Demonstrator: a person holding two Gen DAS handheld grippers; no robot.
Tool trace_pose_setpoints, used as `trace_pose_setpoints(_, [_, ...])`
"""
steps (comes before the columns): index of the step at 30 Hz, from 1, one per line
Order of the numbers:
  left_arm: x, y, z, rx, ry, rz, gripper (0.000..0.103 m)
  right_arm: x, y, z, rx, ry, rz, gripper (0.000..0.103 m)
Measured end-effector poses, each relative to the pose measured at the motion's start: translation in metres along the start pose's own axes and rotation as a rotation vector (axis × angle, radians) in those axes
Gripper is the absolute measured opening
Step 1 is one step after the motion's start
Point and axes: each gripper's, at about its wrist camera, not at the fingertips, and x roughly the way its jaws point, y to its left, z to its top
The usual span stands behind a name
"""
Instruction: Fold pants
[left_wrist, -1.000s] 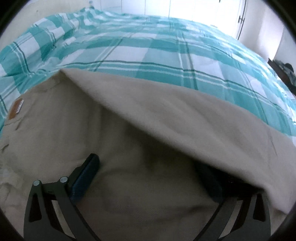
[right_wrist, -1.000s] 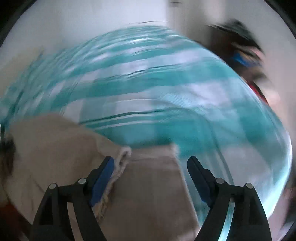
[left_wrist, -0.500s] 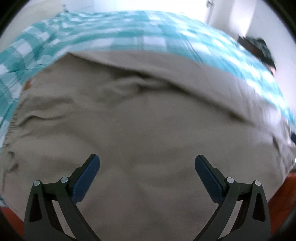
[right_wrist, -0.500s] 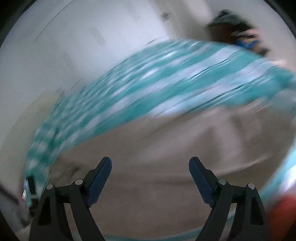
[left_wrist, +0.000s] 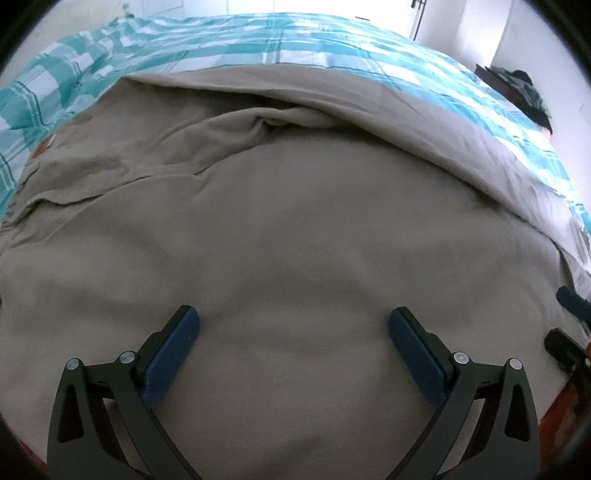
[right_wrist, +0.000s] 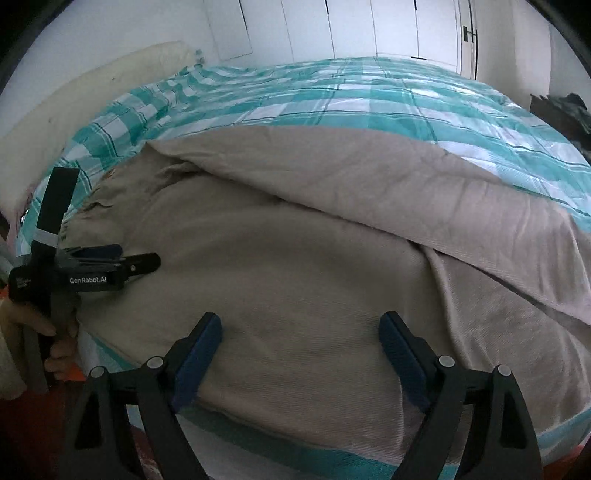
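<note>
Beige pants lie spread on a bed, with one leg folded over the other along a diagonal ridge. The waistband with a brown patch is at the left. My left gripper is open and empty, low over the near part of the pants; it also shows at the left of the right wrist view. My right gripper is open and empty over the near edge of the pants.
The bed has a teal and white plaid cover. A cream pillow or headboard is at the far left. White wardrobe doors stand behind the bed. Dark clutter sits at the far right. The bed's front edge is below me.
Both grippers have let go of the pants leg and pulled back toward the near edge. The folded leg now lies flat. The right gripper swung left from the hem end.
</note>
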Motion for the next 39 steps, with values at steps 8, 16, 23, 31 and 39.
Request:
trace_pose_setpoints(8, [-0.004, -0.001, -0.005, -0.006, 0.005, 0.012, 0.103, -0.001, 0.007, -0.003, -0.008, -0.004, 0.015, 0.089])
trace_pose_setpoints(16, [-0.004, -0.002, 0.002, -0.026, 0.048, 0.029, 0.103, -0.001, 0.005, -0.002, -0.016, 0.002, 0.022, 0.091])
trace_pose_setpoints(23, [-0.023, -0.002, 0.001, -0.054, 0.103, 0.010, 0.102, -0.001, 0.006, -0.003, -0.024, 0.003, 0.031, 0.093])
trace_pose_setpoints(31, [-0.061, -0.009, 0.021, -0.117, -0.039, -0.028, 0.102, 0.000, 0.010, -0.003, -0.035, 0.000, 0.022, 0.096])
trace_pose_setpoints(39, [-0.024, -0.015, 0.031, -0.078, -0.034, 0.020, 0.102, -0.058, -0.029, 0.011, 0.115, -0.231, 0.073, 0.095])
